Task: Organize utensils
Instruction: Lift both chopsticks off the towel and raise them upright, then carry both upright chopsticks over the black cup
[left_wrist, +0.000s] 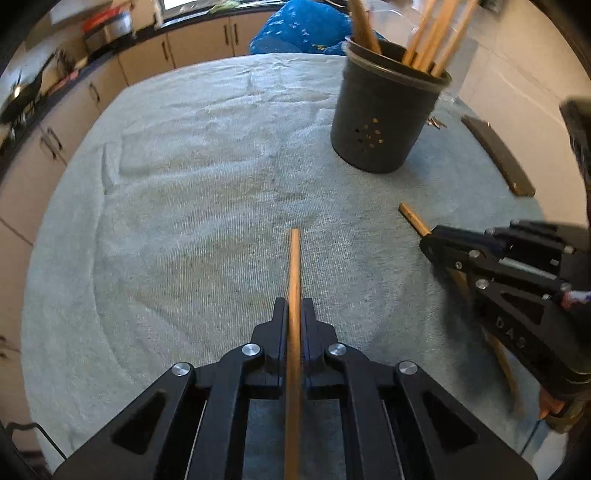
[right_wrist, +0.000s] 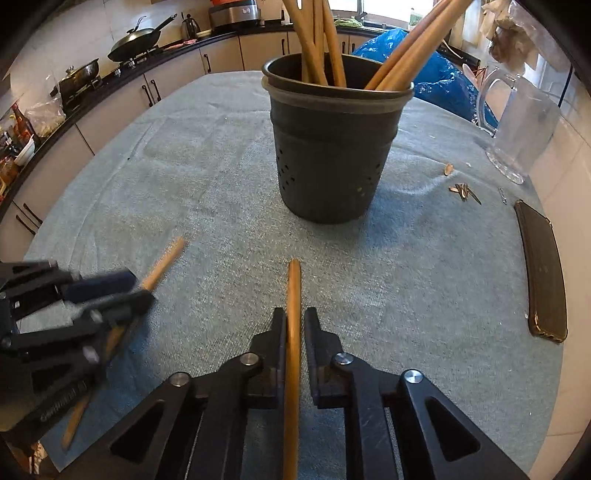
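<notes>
Chopsticks run lengthwise between clamped fingers: left gripper (left_wrist: 294, 310) and right gripper (right_wrist: 294, 321) each pinch one, tips pointing up-frame toward the holder (right_wrist: 332, 147).

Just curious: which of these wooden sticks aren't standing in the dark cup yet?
Two: one clamped in the left gripper, one in the right gripper. The rest stand in the cup.

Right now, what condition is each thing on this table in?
Left gripper: shut on a wooden chopstick.
Right gripper: shut on another chopstick.
Dark utensil holder: upright, holding several chopsticks.
Clear pitcher: upright, looks empty.
Phone: lying flat near the table edge.
Towel: spread over the table.
</notes>
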